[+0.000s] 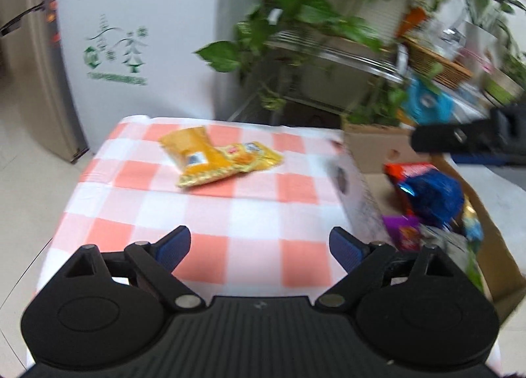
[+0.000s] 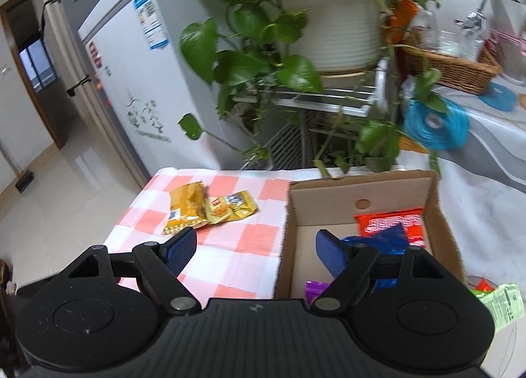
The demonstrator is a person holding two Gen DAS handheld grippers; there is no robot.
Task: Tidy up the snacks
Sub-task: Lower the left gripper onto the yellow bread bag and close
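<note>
Two yellow snack packets lie overlapping on the pink-and-white checked tablecloth, toward its far side. To their right stands a cardboard box holding a red packet, a blue packet and a purple one. My left gripper is open over the cloth, well short of the yellow packets, nothing between its blue pads. My right gripper is open, straddling the box's left wall, also empty. Its black body shows in the left wrist view.
A white fridge stands beyond the table at left. A metal rack with a potted plant rises behind the table. A wicker basket and blue mats sit at far right. A green packet lies right of the box.
</note>
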